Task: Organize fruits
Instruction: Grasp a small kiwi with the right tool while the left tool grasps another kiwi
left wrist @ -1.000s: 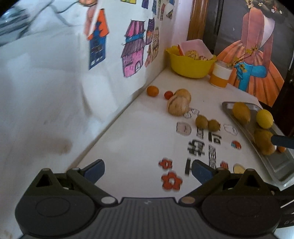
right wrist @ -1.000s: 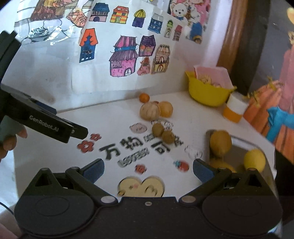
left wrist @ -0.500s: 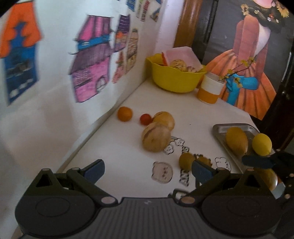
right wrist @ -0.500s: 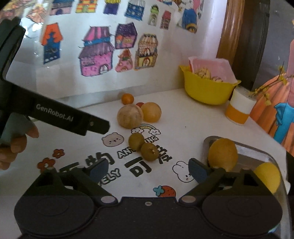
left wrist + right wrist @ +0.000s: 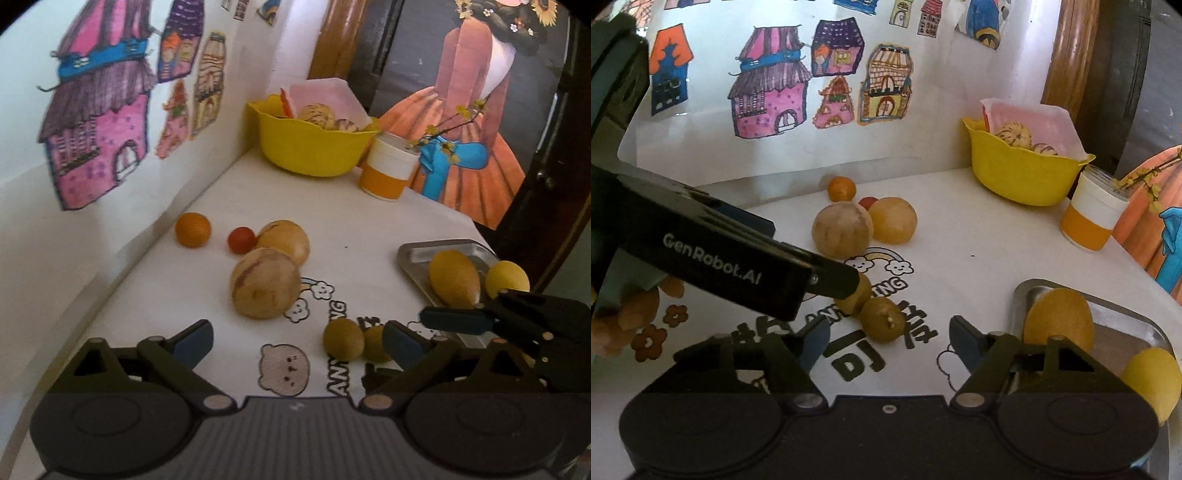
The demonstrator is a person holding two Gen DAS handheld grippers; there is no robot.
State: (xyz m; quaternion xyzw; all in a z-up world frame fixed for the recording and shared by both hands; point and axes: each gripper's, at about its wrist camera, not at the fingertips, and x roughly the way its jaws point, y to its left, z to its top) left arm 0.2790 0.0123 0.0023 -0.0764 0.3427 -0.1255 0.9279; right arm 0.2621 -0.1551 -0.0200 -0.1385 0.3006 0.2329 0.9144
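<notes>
Two kiwis [image 5: 881, 323] lie between both low, wide-open grippers [image 5: 297, 339] [image 5: 888, 341]; nothing gripped.

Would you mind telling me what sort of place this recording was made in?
Probably a home, perhaps a child's corner: hand-coloured house drawings are stuck to the wall, the table has a cartoon-printed cover, and loose fruit lies beside a yellow bowl and a metal tray.
</notes>
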